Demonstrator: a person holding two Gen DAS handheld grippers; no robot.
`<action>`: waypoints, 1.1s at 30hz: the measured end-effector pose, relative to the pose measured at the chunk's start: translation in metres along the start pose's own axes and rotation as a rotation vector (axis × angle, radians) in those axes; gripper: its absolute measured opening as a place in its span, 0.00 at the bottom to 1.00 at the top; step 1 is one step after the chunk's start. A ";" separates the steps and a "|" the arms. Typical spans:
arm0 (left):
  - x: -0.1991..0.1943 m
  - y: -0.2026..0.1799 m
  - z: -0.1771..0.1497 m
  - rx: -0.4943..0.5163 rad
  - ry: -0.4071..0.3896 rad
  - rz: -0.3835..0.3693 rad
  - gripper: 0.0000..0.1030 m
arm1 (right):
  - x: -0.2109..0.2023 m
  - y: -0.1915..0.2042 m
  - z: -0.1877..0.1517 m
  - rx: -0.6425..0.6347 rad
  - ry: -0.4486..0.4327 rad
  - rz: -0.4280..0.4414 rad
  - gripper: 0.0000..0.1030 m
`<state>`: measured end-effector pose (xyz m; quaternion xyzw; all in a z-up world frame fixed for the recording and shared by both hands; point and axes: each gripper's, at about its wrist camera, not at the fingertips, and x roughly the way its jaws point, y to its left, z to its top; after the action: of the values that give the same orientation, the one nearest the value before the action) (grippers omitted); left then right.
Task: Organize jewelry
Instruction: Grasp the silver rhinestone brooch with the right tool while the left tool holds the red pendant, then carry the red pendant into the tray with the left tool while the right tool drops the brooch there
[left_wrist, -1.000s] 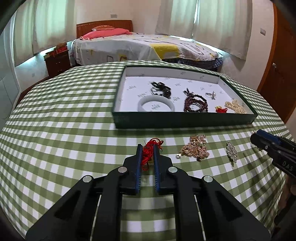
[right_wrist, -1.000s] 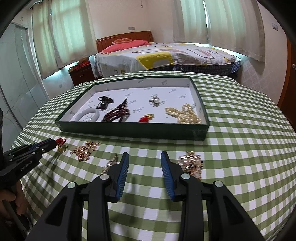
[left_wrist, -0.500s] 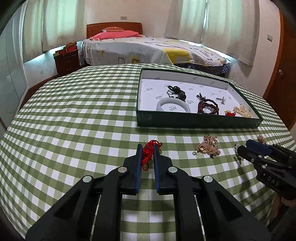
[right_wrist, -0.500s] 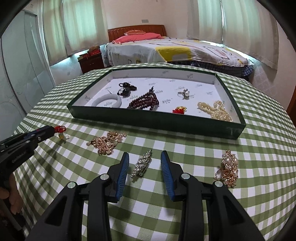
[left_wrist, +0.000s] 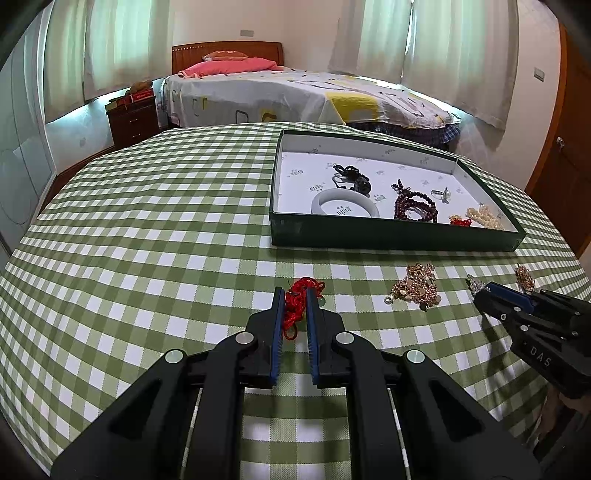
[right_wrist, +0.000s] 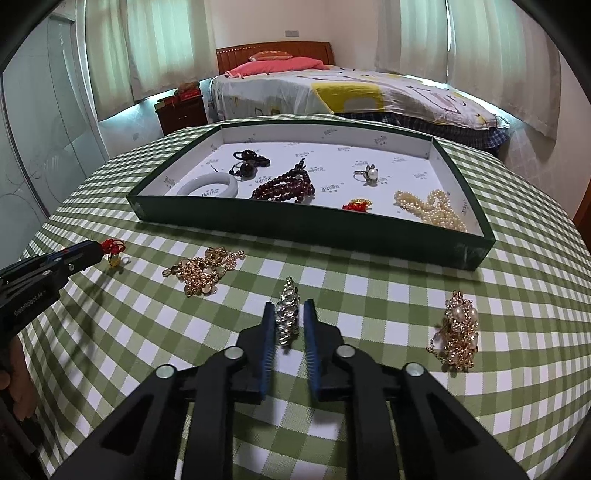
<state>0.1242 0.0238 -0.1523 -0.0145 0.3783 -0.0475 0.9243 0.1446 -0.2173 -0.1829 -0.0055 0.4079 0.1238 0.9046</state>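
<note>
Six pieces lie in the green tray. Four remain on the cloth: the left gripper pinches the red cord; the right gripper straddles the silver brooch, fingers not closed.

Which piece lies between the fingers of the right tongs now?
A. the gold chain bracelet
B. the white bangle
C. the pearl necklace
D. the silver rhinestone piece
D: in the right wrist view the silver rhinestone piece lies on the checked cloth between the two blue pads of the right tongs, with a gap showing beside it, while the white bangle and pearl necklace lie in the green tray.
</note>
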 end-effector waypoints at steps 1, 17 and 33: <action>0.000 0.000 0.000 0.001 0.001 0.000 0.11 | 0.000 0.000 0.000 -0.003 0.000 0.000 0.13; -0.001 -0.004 0.001 0.001 -0.009 -0.008 0.11 | -0.011 -0.003 0.000 0.001 -0.031 -0.007 0.13; -0.028 -0.025 0.041 0.017 -0.099 -0.074 0.11 | -0.052 -0.021 0.034 0.025 -0.161 -0.022 0.13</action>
<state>0.1311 0.0015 -0.1020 -0.0229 0.3310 -0.0842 0.9396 0.1413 -0.2452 -0.1239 0.0113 0.3351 0.1085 0.9358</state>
